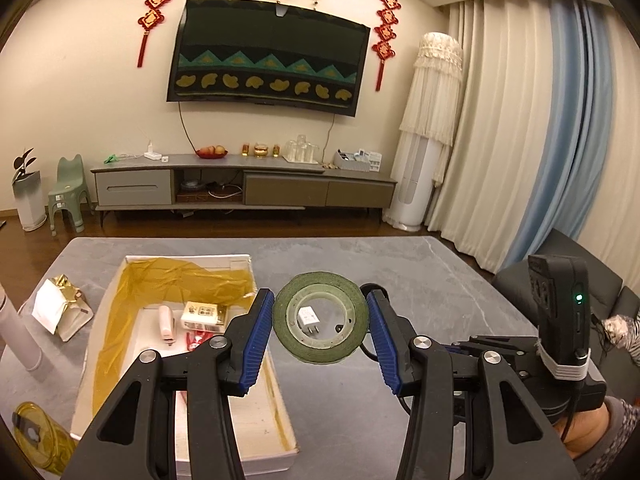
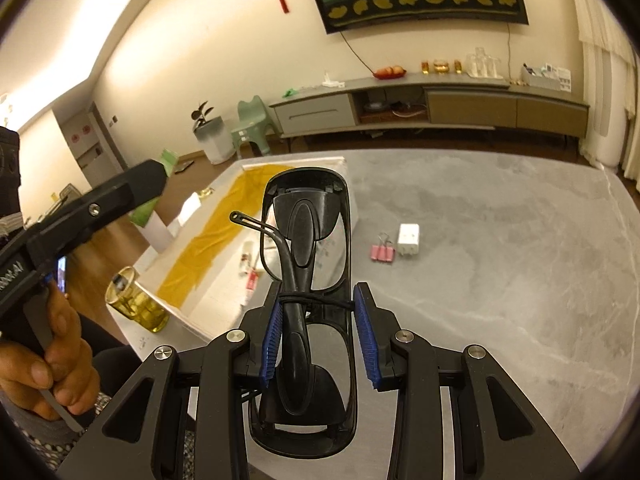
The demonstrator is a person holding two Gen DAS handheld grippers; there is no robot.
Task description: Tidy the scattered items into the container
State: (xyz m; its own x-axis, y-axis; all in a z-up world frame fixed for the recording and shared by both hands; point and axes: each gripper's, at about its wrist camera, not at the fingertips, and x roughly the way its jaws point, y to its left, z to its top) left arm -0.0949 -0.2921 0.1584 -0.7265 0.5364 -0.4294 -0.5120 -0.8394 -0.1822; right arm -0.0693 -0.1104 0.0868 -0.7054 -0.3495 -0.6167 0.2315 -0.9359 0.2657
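Note:
My left gripper [image 1: 320, 304] is shut on a green tape roll [image 1: 288, 320], held upright above the grey table [image 1: 420, 280], just right of the white box [image 1: 116, 304]. The box is lined with yellow film and holds a white stapler-like item [image 1: 166, 322], a small carton [image 1: 202, 315] and red pieces [image 1: 196, 340]. Through the roll's hole a white charger [image 1: 308, 319] shows on the table. My right gripper [image 2: 318, 304] is shut on folded black glasses [image 2: 300, 240] with a cord around them. Beyond lie pink binder clips [image 2: 383, 254] and the charger [image 2: 409, 239].
Left of the box sit a gold foil packet [image 1: 60, 308], a white cylinder [image 1: 16, 332] and a yellow jar [image 1: 36, 440]. A hand [image 2: 52, 340] holds the left tool. A dark sofa [image 1: 580, 264] borders the table's right side. Bare grey tabletop stretches right of the box.

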